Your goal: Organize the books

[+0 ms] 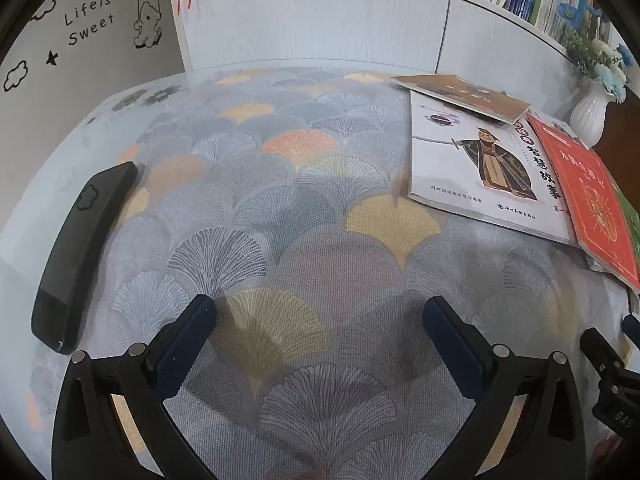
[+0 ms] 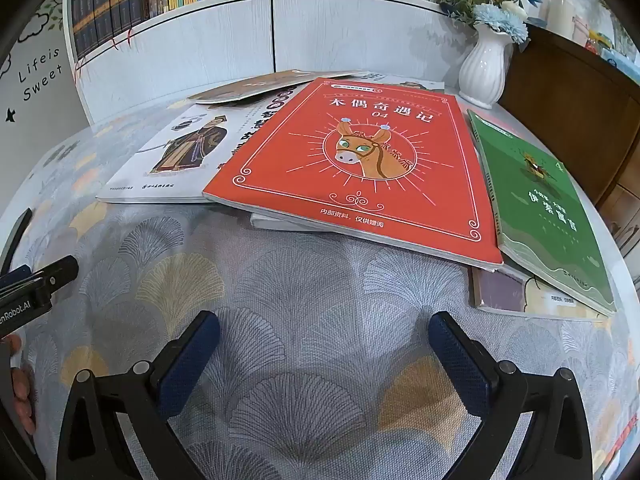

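Observation:
Several books lie in a loose pile on the patterned tablecloth [image 2: 304,292]. A red book with a donkey [image 2: 360,168] lies on top, overlapping a white book with a robed figure [image 2: 176,156]; a green book [image 2: 548,208] lies to its right and a thin brown book [image 2: 256,88] behind. In the left wrist view the white book [image 1: 476,168], the red book [image 1: 592,196] and the brown book [image 1: 460,94] lie at the right. My left gripper [image 1: 320,312] is open and empty over bare cloth. My right gripper [image 2: 324,328] is open and empty, just in front of the red book.
A white bookshelf [image 2: 240,28] filled with books stands behind the table. A white vase with blue flowers [image 2: 484,68] stands behind the pile. A black phone-like slab [image 1: 80,256] lies at the left. A dark wooden cabinet [image 2: 568,96] stands at the right.

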Demonstrator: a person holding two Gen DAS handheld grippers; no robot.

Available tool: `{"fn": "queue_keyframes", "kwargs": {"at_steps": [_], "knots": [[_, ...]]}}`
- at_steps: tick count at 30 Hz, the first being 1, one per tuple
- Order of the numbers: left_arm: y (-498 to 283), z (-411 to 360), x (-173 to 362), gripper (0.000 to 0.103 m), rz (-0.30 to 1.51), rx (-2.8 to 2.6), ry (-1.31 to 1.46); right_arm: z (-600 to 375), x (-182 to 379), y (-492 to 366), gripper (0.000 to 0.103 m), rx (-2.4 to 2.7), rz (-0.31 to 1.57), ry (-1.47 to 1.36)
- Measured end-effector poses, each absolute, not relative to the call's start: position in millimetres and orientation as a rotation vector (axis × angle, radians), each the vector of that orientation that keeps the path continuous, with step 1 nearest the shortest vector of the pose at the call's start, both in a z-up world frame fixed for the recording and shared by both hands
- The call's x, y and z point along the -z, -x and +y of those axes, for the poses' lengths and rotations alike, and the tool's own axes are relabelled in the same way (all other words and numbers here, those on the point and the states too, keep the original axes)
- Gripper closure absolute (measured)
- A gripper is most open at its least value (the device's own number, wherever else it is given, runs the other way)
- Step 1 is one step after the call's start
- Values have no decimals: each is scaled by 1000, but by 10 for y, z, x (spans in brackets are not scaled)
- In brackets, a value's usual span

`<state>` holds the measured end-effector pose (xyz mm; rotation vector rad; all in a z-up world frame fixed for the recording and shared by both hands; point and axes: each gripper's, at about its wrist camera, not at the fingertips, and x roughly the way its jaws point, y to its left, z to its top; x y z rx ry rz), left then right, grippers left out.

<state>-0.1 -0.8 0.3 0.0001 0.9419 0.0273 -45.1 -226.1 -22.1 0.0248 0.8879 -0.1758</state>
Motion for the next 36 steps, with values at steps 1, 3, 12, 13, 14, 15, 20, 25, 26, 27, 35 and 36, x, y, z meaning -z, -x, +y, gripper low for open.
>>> {"fn": "queue_keyframes", "kwargs": {"at_steps": [1, 3, 12, 13, 14, 15, 20, 25, 26, 27, 35, 36], "knots": [[1, -3, -1, 0, 942, -19, 17, -2260, 222, 451, 0, 177, 888, -22], [2, 4, 0, 0, 946, -15, 24, -2260, 222, 451, 0, 176, 889, -24], [-34, -12, 8, 0, 978, 21, -1, -2246, 182, 497, 0, 105, 1013, 0], [-23, -11, 12, 0, 984, 35, -8, -2255, 193, 554, 0, 85, 1044, 9], [-18, -5, 12, 0, 991, 53, -14, -2284, 168, 546, 0, 83, 1064, -6], [-25, 20, 7, 0, 997, 57, -15, -2304, 170, 566, 0, 84, 1085, -20], [13, -48, -258, 1, 980, -26, -57, -2304, 151, 511, 0, 56, 1189, -3], [35, -184, -855, 1, 910, 25, -7, -2558, -374, 649, 0, 93, 1059, -72], [42, -237, -1009, 1, 890, 31, 16, -2645, -553, 685, 0, 106, 1011, -84], [33, -294, -1104, 1, 880, 40, 28, -2725, -701, 698, 0, 115, 971, -92], [-50, -1016, -1547, 1, 880, 286, 121, -3504, -1455, 857, 0, 183, 813, -175], [-57, -1116, -1535, 1, 881, 297, 117, -3586, -1468, 871, 0, 196, 809, -176]]}}
